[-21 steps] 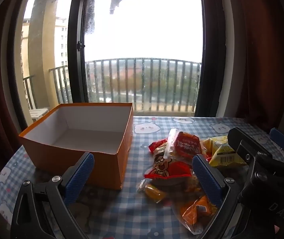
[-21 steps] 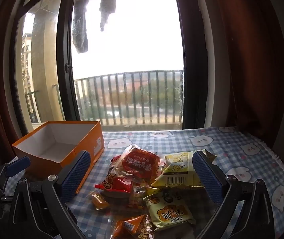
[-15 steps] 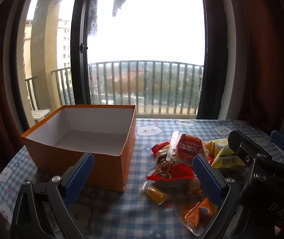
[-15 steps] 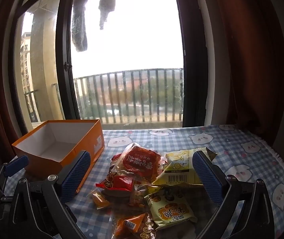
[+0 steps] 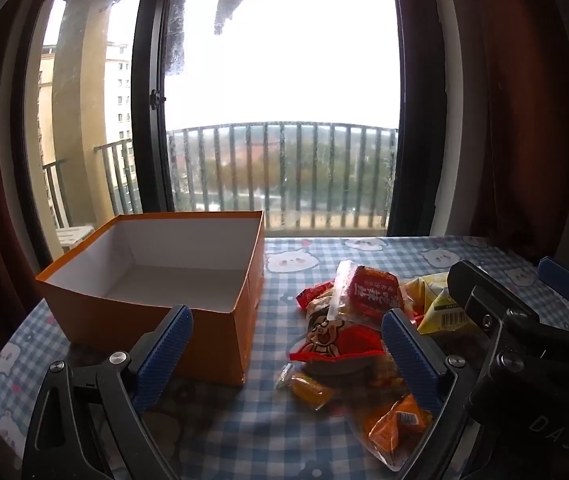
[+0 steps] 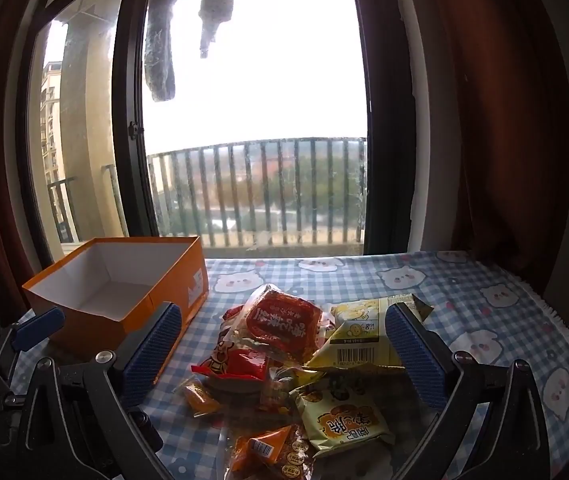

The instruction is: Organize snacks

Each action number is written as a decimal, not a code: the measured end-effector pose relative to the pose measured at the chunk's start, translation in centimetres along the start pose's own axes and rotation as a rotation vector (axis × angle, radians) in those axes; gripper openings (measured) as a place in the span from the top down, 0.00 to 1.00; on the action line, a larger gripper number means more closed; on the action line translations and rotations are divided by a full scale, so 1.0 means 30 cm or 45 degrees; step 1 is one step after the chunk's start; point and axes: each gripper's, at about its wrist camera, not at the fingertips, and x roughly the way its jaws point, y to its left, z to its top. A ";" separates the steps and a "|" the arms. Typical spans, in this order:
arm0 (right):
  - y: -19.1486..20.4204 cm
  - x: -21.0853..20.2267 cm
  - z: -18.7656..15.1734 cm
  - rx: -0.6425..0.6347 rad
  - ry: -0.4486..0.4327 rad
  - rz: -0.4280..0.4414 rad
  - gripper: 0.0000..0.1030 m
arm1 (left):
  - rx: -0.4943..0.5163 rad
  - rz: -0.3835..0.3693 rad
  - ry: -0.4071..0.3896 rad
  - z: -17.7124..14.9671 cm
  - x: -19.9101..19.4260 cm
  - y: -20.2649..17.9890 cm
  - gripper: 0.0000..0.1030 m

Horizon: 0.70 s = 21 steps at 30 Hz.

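Right of the box [image 6: 116, 300] on the tabletop [image 6: 464, 292] lies the snack heap [image 6: 296, 344], nothing boxed yet — both the left gripper [image 5: 284, 352] and right gripper [image 6: 284, 348] gape empty, so pinch one top packet, say the red one [image 6: 284, 320], by its edge.

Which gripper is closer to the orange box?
Left. The left gripper has one finger just in front of the orange box. The right gripper is off to the box's right, open over the snack pile.
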 end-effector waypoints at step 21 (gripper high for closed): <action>0.005 -0.007 -0.006 0.042 0.041 -0.003 0.01 | -0.021 0.008 0.020 -0.010 -0.006 0.005 0.06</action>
